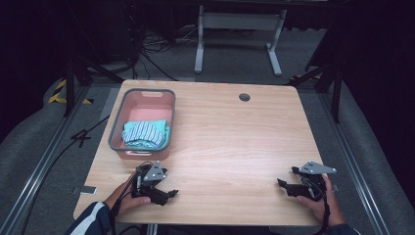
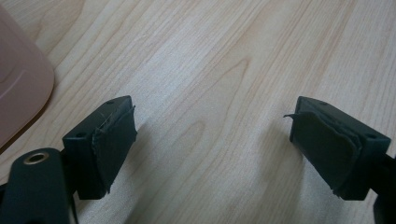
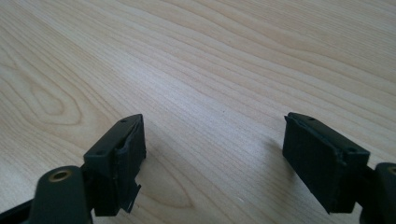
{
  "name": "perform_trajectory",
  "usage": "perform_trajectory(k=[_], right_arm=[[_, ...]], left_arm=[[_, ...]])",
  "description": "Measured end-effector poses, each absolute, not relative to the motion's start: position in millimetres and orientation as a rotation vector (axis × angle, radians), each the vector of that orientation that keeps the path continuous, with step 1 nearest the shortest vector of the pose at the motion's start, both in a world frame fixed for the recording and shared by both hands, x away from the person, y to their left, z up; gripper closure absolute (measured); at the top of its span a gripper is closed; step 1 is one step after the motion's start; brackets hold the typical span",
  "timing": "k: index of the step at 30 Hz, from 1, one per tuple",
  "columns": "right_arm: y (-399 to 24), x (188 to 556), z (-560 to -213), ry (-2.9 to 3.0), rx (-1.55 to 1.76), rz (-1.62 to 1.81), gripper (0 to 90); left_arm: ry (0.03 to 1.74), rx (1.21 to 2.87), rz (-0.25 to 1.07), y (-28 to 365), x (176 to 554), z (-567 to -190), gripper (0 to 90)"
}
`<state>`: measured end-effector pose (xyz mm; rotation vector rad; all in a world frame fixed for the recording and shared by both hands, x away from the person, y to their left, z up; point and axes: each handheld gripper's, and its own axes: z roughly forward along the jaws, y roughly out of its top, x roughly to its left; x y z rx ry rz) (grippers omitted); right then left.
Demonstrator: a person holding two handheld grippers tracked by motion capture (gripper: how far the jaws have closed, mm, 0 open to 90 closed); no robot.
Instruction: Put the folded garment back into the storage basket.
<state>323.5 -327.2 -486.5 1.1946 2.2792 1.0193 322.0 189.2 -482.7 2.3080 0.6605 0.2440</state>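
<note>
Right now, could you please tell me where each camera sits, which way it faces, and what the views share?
High view: above the person's side, facing forward and down on the light wooden table and pink plastic basket of folded striped cloth; both hands and grippers show.
Left gripper view: rides the left gripper, facing the tabletop; open jaws, basket corner.
Right gripper view: rides the right gripper, facing bare wood; open jaws.
All share the tabletop.

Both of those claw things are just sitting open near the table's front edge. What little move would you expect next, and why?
Probably the left gripper reaches toward the pink basket just beyond it. Its jaws stand open with nothing between them, and the striped folded cloth in the basket is the nearest thing to handle. The right gripper is also open, over bare table.
</note>
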Motion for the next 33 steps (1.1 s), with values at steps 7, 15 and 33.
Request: perform_trajectory(k=[7,15,33], right_arm=[[-327.2,323.1,-486.4,2.276,1.202,1.022,21.9],[-327.4,323.0,-486.4,2.276,1.200,1.021,21.9],[-327.4,323.0,-486.4,2.276,1.200,1.022,21.9]], left_arm=[[0.660,2.305,0.240,187.4,323.2,-483.3,12.4],[0.653,2.310,0.235,186.2,324.1,-483.4,10.6],[0.652,2.315,0.232,185.1,325.3,-483.6,9.0]])
